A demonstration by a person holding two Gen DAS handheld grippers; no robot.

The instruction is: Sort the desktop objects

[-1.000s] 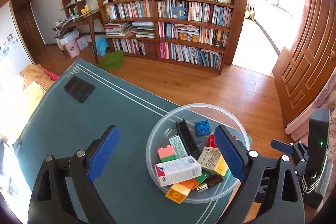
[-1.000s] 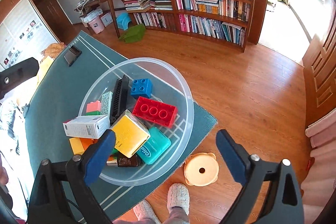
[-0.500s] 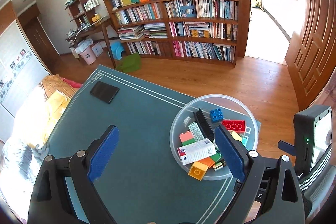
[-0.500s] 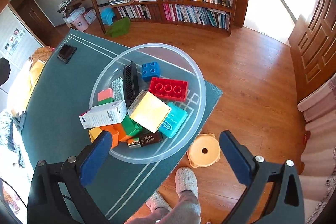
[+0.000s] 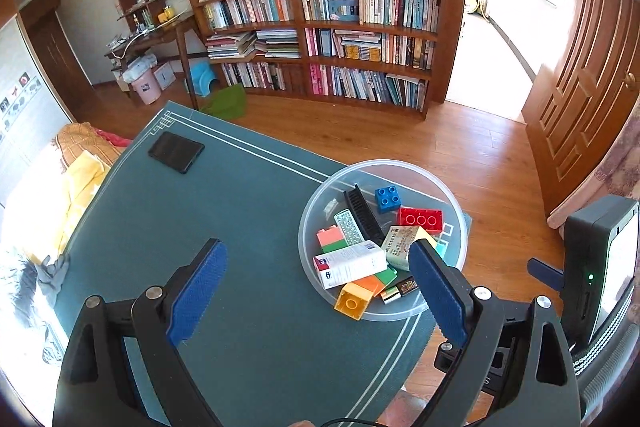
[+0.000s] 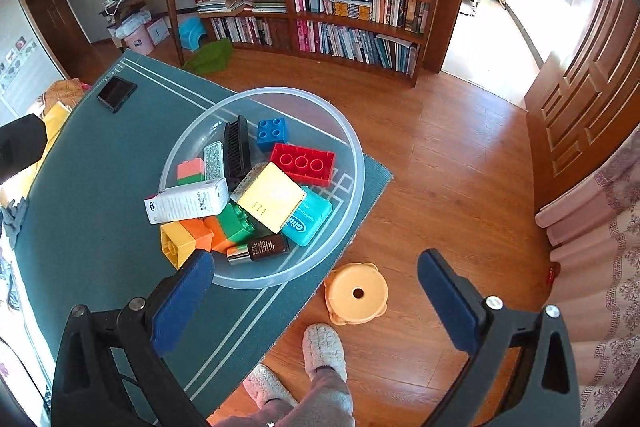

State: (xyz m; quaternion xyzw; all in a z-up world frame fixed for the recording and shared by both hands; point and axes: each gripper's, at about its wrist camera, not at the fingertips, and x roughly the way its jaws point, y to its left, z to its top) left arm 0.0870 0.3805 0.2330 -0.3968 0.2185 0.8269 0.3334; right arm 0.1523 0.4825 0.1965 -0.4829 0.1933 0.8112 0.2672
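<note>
Bookcase (image 5: 324, 23): curved, wooden, full of books, against the far wall beyond the table.

Table (image 5: 240, 227): covered with a dark green mat with pale border lines.

Clear plastic bowl (image 5: 460, 219): round, sits at the table's right-hand near corner, close to both edges. It holds all the loose items.

Left gripper (image 5: 316, 291): jaws spread wide, nothing between them, above bare mat just left of the bowl.

Right gripper (image 6: 316, 291): jaws spread wide and empty, above the near table edge, its left finger over the bowl's near rim.

Stool (image 6: 356, 293): small, orange-yellow, on the floor beside the table corner.

Black phone (image 5: 176, 151): flat near the far left corner, well apart from the bowl.

Bowl contents: red brick (image 6: 303, 163) and blue brick (image 6: 272, 134) at the far side; yellow box (image 6: 270, 201) in the middle over a teal case (image 6: 310, 221); white carton (image 6: 188, 205) at the left; black comb (image 6: 236, 151), possibly a brush; yellow brick (image 6: 176, 241), orange and green bricks, and a small dark bottle (image 6: 260, 250) at the near rim.
</note>
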